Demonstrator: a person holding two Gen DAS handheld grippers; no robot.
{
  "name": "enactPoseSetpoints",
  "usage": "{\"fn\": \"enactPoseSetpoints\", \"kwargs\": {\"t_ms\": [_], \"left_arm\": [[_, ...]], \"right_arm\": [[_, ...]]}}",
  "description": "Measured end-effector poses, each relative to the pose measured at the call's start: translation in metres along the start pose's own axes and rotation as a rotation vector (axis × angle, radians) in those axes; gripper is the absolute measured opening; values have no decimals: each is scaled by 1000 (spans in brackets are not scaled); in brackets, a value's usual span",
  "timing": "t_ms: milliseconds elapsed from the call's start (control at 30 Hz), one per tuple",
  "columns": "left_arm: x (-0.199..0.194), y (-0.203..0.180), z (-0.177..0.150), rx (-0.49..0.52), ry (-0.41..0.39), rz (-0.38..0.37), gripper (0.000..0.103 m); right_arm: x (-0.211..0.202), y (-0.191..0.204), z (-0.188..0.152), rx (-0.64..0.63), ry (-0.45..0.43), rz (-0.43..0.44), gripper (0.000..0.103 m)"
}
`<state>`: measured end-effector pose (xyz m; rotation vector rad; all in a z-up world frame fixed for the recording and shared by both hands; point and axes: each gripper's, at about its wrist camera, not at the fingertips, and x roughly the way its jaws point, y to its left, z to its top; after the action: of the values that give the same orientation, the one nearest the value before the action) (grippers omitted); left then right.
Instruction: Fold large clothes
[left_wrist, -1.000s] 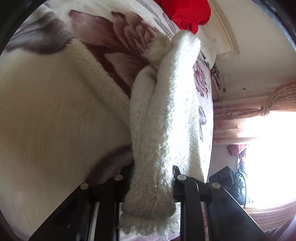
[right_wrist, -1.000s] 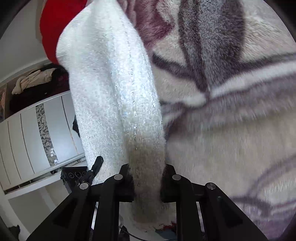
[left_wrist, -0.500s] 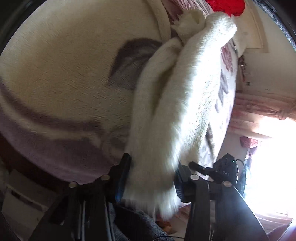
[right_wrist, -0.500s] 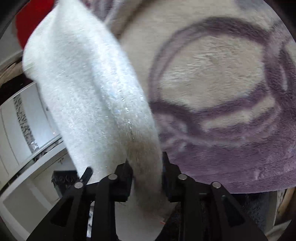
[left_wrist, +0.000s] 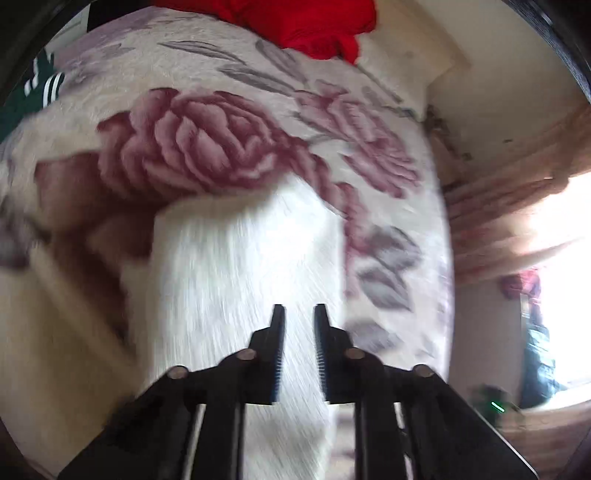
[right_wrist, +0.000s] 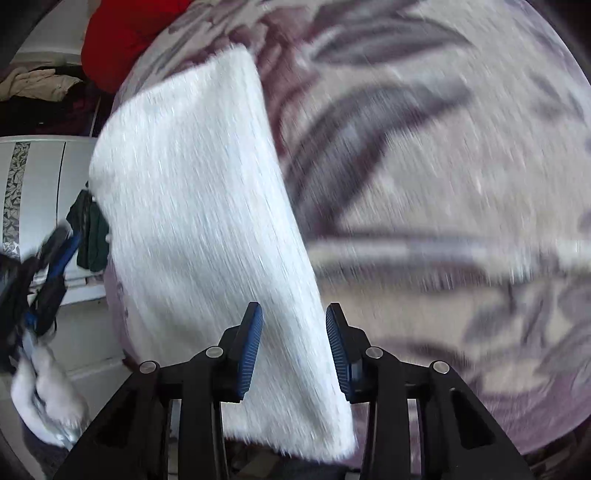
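Black two-finger left gripper (left_wrist: 298, 314) hangs above a fluffy white fleece garment (left_wrist: 243, 280), pointing steeply down. Its jaws have just been closing and now stand narrow, a slim gap between them with nothing in it; the fleece seen through the gap lies below on the bed, not pinched. The black right gripper (right_wrist: 293, 317), with blue ribbed pads (right_wrist: 252, 343), has also just been closing a little, yet its jaws stand moderately apart. The white garment's near edge shows between them, but the pads do not press on it, so it lies loose.

That garment rests as a long folded strip on a cream plush blanket printed with large dusky-pink roses and grey-purple leaves (left_wrist: 207, 147), which covers the bed. In the right wrist view the strip runs from the near edge of the bed, where its end hangs slightly over, up toward the far left. A bright red cloth bundle (left_wrist: 295, 26) sits at the far edge of the blanket, well apart from the white piece. A dark green cloth with white stripes (left_wrist: 33, 92) lies at the blanket's far left corner. Both views are smeared by motion blur, so fine detail of the fleece's folds cannot be told.
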<state>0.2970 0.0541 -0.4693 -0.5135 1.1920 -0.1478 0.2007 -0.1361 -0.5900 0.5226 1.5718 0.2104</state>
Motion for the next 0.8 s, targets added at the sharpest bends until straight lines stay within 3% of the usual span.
{"fn": "enactPoseSetpoints", "kwargs": {"t_ms": [67,200,367,433,500,600,700,800], "left_arm": [[43,17,34,-19,78,87,6],[81,66,42,-33,151,131,3],[84,100,45,-104,170,45,2],[81,93,46,-94,177,29,2],[83,93,43,-69,178,18,2],[97,107,39,-103,190,-30,2],[83,118,44,-170,188,-122,3],[22,117,42,-115,99,-64,3]], "right_arm": [[3,21,32,-9,-19,3,38],[24,85,81,-62,-39,-25,38],[65,165,132,-196,20,-54,38],[88,191,146,-250,56,-105,37],[129,204,158,-284,144,-169,24],[184,203,167,-311,196,-254,18],[188,212,174,-331,201,-270,17],[154,224,174,-320,210,-254,17]]}}
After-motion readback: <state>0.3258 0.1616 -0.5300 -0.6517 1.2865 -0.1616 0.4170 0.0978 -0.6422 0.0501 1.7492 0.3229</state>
